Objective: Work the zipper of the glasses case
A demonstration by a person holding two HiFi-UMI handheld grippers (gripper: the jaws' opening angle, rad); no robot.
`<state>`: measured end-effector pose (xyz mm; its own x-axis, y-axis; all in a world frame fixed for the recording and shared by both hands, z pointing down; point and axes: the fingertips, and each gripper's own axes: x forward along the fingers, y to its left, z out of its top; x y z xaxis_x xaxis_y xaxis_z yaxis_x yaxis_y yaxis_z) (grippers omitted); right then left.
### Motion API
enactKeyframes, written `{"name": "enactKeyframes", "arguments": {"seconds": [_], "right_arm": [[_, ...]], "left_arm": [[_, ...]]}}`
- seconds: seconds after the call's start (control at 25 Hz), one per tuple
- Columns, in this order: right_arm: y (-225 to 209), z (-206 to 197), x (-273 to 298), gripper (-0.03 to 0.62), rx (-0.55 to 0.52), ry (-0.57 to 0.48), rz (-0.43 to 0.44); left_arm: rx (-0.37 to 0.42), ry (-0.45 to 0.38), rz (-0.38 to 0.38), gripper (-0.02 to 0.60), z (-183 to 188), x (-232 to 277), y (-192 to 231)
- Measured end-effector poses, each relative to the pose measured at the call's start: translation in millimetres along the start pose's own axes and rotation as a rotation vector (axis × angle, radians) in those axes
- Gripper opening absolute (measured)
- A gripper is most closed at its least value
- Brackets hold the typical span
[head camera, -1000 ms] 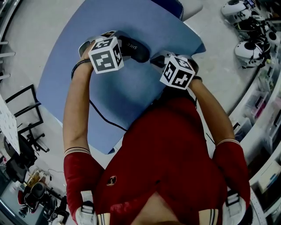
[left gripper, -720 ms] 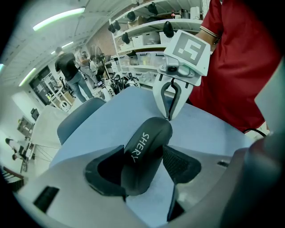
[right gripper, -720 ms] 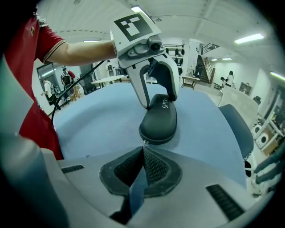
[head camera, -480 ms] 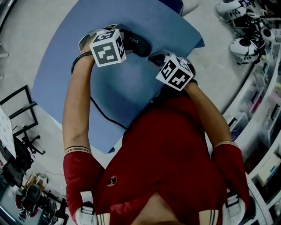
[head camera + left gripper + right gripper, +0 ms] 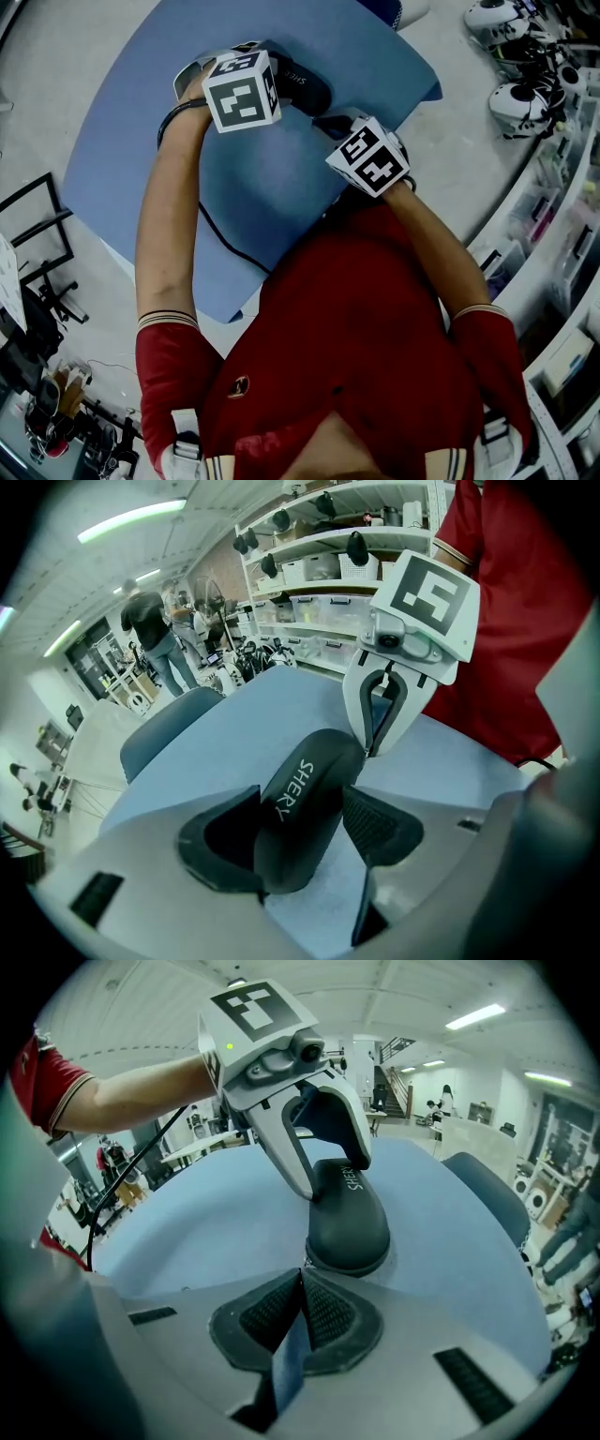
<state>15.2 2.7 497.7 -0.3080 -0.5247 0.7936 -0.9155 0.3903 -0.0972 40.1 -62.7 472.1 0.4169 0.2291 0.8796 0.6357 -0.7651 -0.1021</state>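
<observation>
- Right gripper view: the right tool (image 5: 302,1277) has its jaws pressed together, with the tips touching the near end of the glasses case (image 5: 349,1222). The zipper pull is too small to make out, so we cannot confirm that it sits between the pads.
- In the left gripper view, the left tool (image 5: 302,799) is clamped across the body of the case, one pad on each long side, with the lettered face up.
- The case lies flat on the blue counter (image 5: 281,187), held between the two tools, which stand close together.
- We judge the step in hand to be drawing the slider along the seam. We keep the left clamp firm and motionless so that the case neither slides nor lifts off the counter.
- We pull low and along the line of the zipper, not outward from the case. At the rounded end we follow the curve by rolling the wrist.
- If the right tool comes away without resistance, we treat the pull as lost and re-seat the jaws on it.
- The seam runs toward the fingers of the left tool. We stop short of them and re-grip the case before going further.
</observation>
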Motion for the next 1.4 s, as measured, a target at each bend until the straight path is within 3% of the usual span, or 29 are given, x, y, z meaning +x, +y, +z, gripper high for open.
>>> {"name": "enactKeyframes", "arguments": {"seconds": [0.64, 0.92, 1.12, 1.24, 1.4], "right_arm": [[1.5, 7.9, 11.2, 0.002, 0.377, -0.13, -0.06], [-0.8, 4.1, 9.7, 0.012, 0.32, -0.116, -0.087], [-2.3, 0.5, 9.3, 0.013, 0.3, -0.099, -0.089], [-3.9, -3.2, 7.3, 0.056, 0.296, -0.088, -0.077], [-8.2, -9.6, -0.1, 0.064, 0.288, -0.091, -0.069]], "left_arm": [[-0.01, 0.001, 0.008, 0.262, -1.6, 1.0, -0.5], [0.0, -0.011, 0.031, 0.261, 0.3, -0.6, -1.6], [0.019, 0.024, 0.045, 0.262, -0.1, -1.1, -2.9], [0.027, 0.045, 0.054, 0.262, -0.5, -1.8, -2.5], [0.025, 0.048, 0.087, 0.262, 0.7, -3.6, -1.4]]}}
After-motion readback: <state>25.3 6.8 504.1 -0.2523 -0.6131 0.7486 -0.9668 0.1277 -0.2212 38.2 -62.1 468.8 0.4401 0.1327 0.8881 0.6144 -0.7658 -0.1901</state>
